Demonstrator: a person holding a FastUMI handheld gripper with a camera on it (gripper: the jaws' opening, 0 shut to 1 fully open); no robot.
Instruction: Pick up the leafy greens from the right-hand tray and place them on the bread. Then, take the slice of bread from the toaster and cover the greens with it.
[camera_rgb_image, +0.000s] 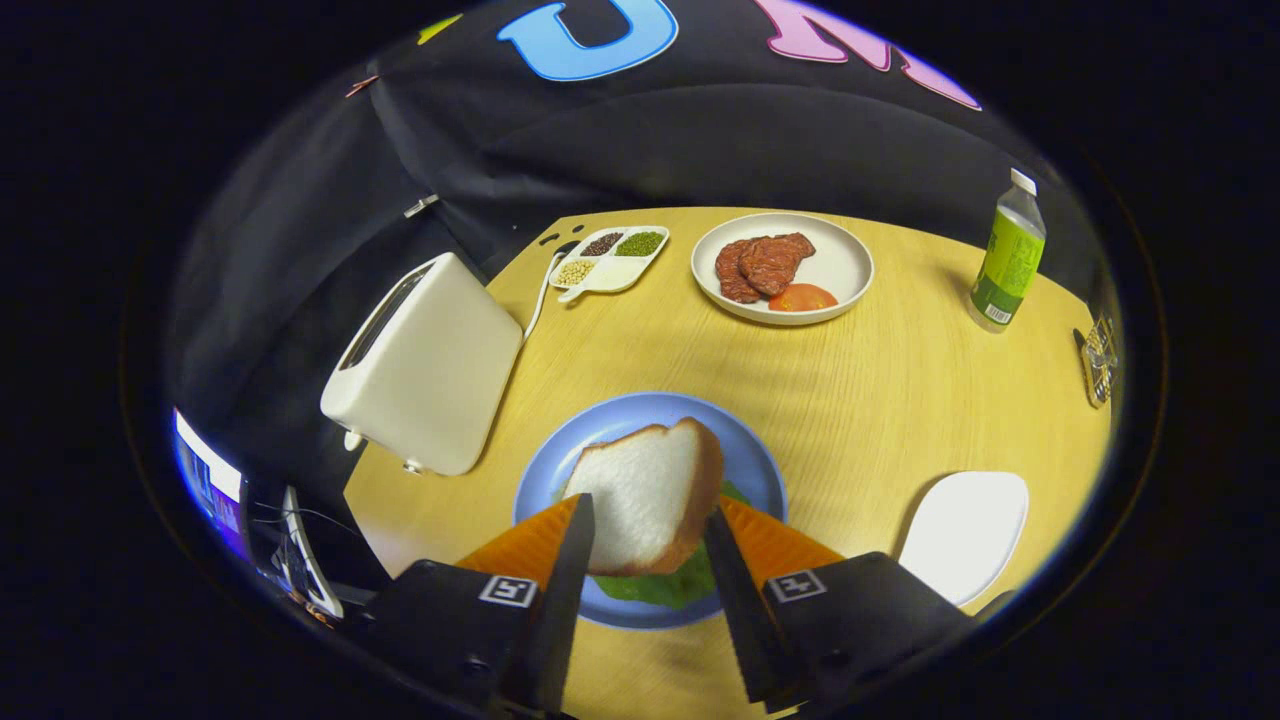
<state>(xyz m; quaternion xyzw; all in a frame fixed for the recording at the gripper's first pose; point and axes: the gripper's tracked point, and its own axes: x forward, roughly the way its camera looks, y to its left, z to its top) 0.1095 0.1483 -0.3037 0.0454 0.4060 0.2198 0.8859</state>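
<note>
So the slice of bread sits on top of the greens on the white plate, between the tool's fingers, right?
Not quite. The plate under the bread slice and greens is blue, not white, as the gripper view shows. The rest holds: the slice lies on the greens, between the open fingers of the tool.

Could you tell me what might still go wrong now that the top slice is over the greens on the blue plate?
The bread slice sits between the open jaws of the gripper, so a sideways pull-out could drag it off the leafy greens. The greens stick out at the near edge of the blue plate and might slip free. The toaster stands close beside the plate; a wide retreat could bump it.
</note>
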